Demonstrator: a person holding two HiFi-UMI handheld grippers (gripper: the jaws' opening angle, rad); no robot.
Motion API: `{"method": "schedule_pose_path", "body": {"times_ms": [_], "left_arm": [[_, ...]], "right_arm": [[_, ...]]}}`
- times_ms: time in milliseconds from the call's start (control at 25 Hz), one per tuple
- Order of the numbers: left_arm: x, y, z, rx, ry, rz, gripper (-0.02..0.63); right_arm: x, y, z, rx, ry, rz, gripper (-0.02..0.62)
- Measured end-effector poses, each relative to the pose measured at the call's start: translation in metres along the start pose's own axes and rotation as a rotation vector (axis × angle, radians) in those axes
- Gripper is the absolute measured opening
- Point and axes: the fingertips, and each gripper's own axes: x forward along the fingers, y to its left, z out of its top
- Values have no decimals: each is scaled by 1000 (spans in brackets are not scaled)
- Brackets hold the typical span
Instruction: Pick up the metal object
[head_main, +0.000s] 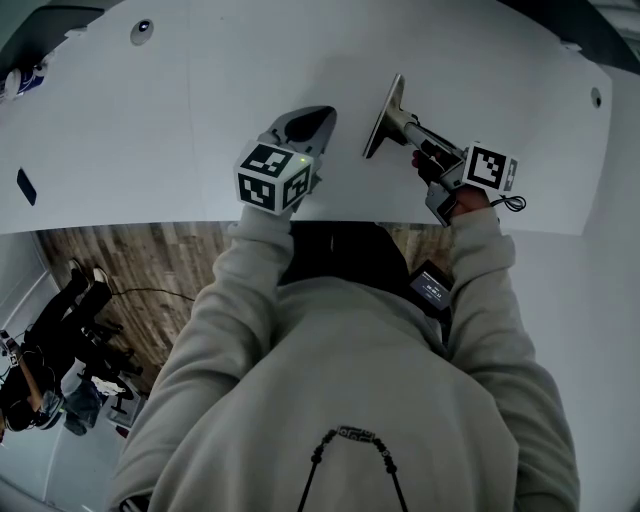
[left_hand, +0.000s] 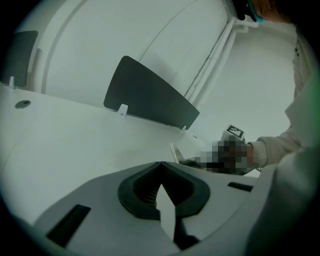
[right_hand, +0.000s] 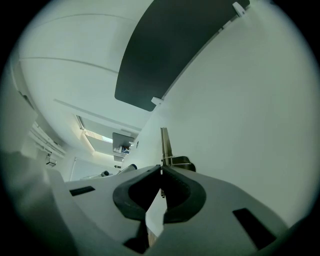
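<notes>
Alongside, the left gripper (head_main: 320, 120) lies pressed together on the white surface (head_main: 200, 90); the right gripper (head_main: 420, 142) pinches the metal object (head_main: 384, 117), stem angled up-left, plate edgewise.

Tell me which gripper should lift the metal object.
Right. The right gripper is shut on the metal object and only needs to rise. The left gripper is shut on nothing, off to that object's side.

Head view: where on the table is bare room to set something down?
The widest bare patch of the table lies left of the left gripper, between round insert and dark slot. Another lies beyond the metal object, toward the far edge. Crowded: between that gripper and the right gripper, which holds the object.
</notes>
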Motion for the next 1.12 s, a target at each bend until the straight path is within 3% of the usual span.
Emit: {"method": "schedule_pose_path", "body": {"times_ms": [240, 440, 1120], "left_arm": [[-6, -15, 4, 42, -18, 6, 2], [-16, 24, 9, 80, -53, 24, 3], [-63, -19, 97, 198, -205, 59, 2]], "right_arm": [[-14, 9, -2, -95, -20, -13, 26], [28, 25, 8, -157, -42, 34, 26], [-23, 116, 47, -366, -155, 74, 26]]}}
